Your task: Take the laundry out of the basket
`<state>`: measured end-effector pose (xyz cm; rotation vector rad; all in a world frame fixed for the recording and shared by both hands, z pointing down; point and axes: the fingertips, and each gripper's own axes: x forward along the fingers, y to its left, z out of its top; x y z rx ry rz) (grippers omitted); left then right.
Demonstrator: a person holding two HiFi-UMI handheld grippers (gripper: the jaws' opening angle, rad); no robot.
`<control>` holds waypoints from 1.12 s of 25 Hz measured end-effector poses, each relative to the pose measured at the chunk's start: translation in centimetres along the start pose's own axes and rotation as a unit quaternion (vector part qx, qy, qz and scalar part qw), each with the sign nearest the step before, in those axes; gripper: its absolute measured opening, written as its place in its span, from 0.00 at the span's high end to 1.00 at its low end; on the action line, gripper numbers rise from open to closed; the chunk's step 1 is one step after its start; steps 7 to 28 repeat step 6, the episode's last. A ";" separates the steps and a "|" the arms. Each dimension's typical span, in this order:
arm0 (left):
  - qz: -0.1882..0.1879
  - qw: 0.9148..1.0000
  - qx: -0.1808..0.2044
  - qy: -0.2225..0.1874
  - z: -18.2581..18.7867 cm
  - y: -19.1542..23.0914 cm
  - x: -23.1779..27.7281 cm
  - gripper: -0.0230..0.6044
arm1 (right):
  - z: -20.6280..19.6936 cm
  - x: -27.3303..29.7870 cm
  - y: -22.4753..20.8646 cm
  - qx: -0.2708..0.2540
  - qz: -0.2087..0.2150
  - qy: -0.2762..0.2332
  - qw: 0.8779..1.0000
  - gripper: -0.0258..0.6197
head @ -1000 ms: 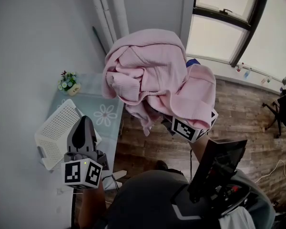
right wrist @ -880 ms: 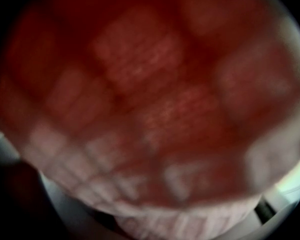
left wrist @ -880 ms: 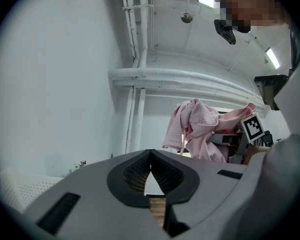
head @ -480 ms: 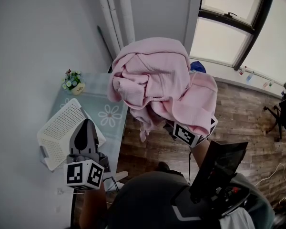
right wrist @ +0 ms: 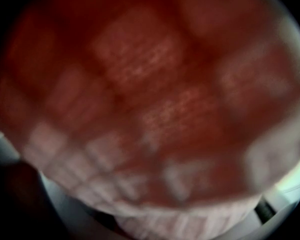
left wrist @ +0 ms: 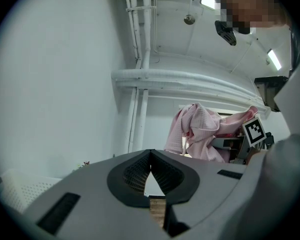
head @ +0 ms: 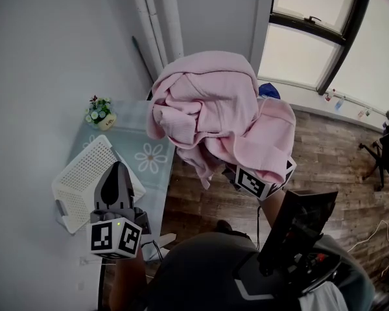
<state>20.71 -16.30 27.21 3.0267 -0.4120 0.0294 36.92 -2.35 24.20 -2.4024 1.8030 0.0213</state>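
framing: whole scene sits slightly further right and lower in the head view than a second ago | pink cloth (head: 214, 109): bundle top shows lower against the wall pipes (head: 170, 18) | loose tail (head: 206, 179): swung left, then back; tip now further right than half a second ago

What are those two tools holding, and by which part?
The pink cloth is bunched over the right tool; whether or where it's pinched cannot be told. Left tool: shut, empty.
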 end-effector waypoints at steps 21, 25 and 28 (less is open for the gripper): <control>0.001 1.000 0.000 -0.001 0.1 0.3 -0.3 0.95 | -0.3 0.1 0.4 -0.003 -0.001 0.005 1.000 0.51; 0.001 1.000 0.000 -0.001 0.1 0.3 -0.3 0.95 | -0.3 0.1 0.4 -0.003 -0.001 0.005 1.000 0.51; 0.001 1.000 0.000 -0.001 0.1 0.3 -0.3 0.95 | -0.3 0.1 0.4 -0.003 -0.001 0.005 1.000 0.51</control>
